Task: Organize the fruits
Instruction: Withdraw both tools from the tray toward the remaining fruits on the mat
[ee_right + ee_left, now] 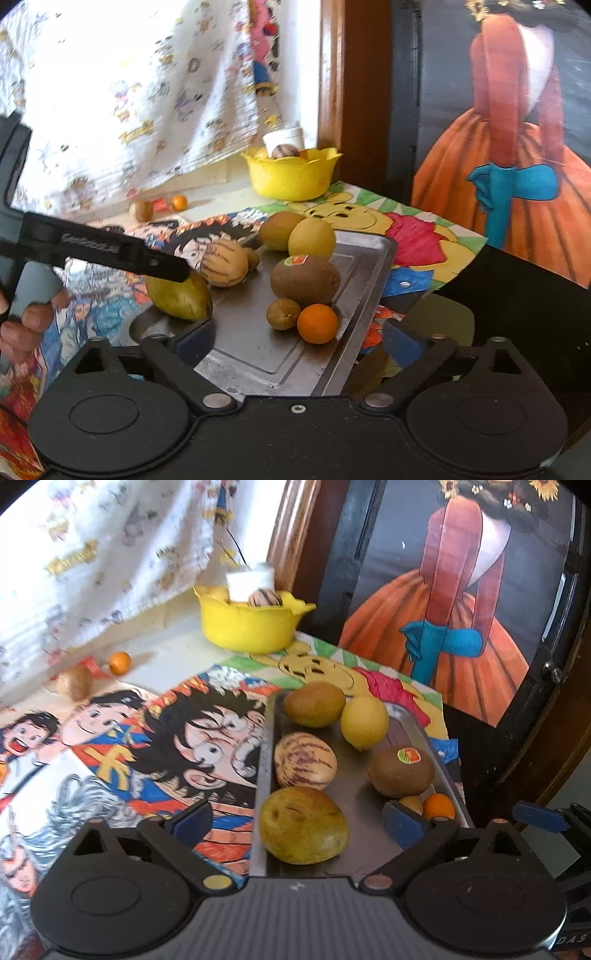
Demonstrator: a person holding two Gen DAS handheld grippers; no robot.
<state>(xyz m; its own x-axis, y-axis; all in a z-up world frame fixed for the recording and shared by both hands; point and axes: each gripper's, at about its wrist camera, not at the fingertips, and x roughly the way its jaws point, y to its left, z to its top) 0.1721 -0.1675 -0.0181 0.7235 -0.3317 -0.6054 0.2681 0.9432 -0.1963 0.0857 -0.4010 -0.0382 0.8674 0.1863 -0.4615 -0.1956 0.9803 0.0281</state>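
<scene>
Your left gripper (299, 821) stands spread wide with nothing pinched; the greenish-yellow oval fruit (303, 826) lies between its fingers on the flat metal tray (354, 797). Your right gripper (300, 345) is also spread wide and empty, above the small orange fruit (317, 323) and the brown stickered kiwi (305, 279). Farther on the desk stands the yellow petal-edged bowl (291, 177).
</scene>
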